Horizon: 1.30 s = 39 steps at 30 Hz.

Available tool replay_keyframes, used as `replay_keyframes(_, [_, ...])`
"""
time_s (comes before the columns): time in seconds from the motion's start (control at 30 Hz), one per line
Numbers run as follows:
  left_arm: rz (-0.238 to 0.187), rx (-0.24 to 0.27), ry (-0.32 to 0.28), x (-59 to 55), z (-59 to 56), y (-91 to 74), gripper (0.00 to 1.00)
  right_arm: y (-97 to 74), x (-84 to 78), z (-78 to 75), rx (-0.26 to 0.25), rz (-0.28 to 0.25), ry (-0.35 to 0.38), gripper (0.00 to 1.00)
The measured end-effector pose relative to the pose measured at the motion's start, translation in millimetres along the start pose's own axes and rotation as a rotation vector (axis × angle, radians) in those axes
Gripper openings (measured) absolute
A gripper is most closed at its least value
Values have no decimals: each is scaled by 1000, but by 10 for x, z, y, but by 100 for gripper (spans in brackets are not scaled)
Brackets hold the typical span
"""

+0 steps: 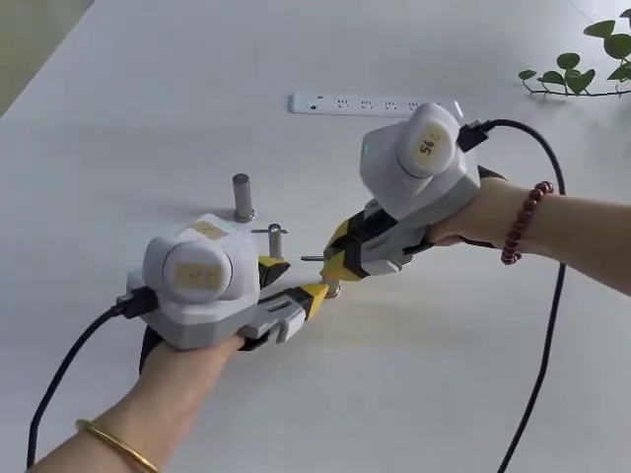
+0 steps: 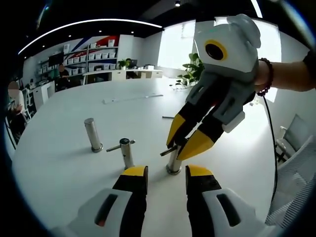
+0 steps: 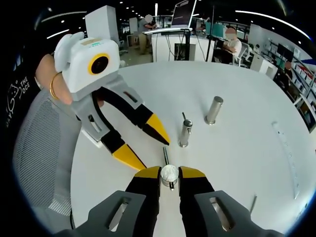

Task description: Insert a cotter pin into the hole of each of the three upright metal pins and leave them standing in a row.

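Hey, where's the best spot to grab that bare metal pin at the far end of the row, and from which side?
Grip the far pin around the middle of its plain round shaft, jaws level, above the wider foot it stands on. Come in from its outer side, away from the middle pin, whose cotter pin sticks out sideways.

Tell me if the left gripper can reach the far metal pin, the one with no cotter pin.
Probably yes. The left gripper is open and empty, the far metal pin stands clear beside the middle pin, and the right gripper works at the near pin.
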<state>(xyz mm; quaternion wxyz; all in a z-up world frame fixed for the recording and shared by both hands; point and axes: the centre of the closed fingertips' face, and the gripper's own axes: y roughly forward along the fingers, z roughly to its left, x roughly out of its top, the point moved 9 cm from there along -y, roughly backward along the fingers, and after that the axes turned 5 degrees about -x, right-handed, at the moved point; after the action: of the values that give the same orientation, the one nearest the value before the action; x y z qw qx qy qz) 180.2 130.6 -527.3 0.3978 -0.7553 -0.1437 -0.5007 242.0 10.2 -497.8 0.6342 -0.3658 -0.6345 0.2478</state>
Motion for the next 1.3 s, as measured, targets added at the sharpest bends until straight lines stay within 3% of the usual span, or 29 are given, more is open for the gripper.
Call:
replay_keyframes(0.67, [-7, -6, 13, 6, 59, -209, 35, 9, 15, -65, -5, -17, -4, 8])
replay_keyframes(0.97, [-5, -24, 18, 17, 56, -262, 43, 0, 20, -172, -21, -2, -7, 8])
replay_keyframes(1.3, [-23, 0, 15, 32, 117, -345, 50, 21, 4, -312, -32, 4, 3, 8])
